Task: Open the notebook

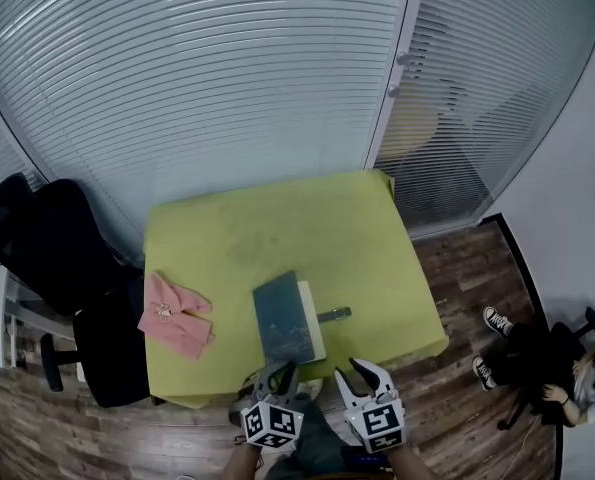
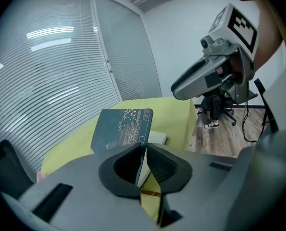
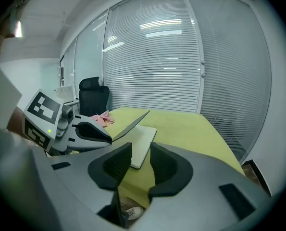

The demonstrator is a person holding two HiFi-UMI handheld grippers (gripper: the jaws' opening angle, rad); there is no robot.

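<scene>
The notebook [image 1: 282, 320] lies near the front edge of the yellow-green table [image 1: 277, 233]. Its dark teal cover [image 2: 123, 129], printed with a white line drawing, stands tilted up off the white pages [image 2: 158, 137]. My left gripper [image 1: 277, 373] is at the notebook's near edge, and its jaws [image 2: 145, 165] are shut on the cover's edge. In the right gripper view the cover [image 3: 129, 124] slants up from the left gripper's tip [image 3: 108, 138] over the pages [image 3: 143, 147]. My right gripper [image 1: 362, 373] hangs off the table's front edge, right of the notebook. Its jaws [image 3: 140, 165] are open and hold nothing.
A small dark object [image 1: 334, 315] lies just right of the notebook. A pink cloth [image 1: 174, 326] sits at the table's left edge. A black office chair [image 1: 57, 258] stands to the left, and glass walls with blinds are behind. A seated person [image 1: 537, 363] is at the far right.
</scene>
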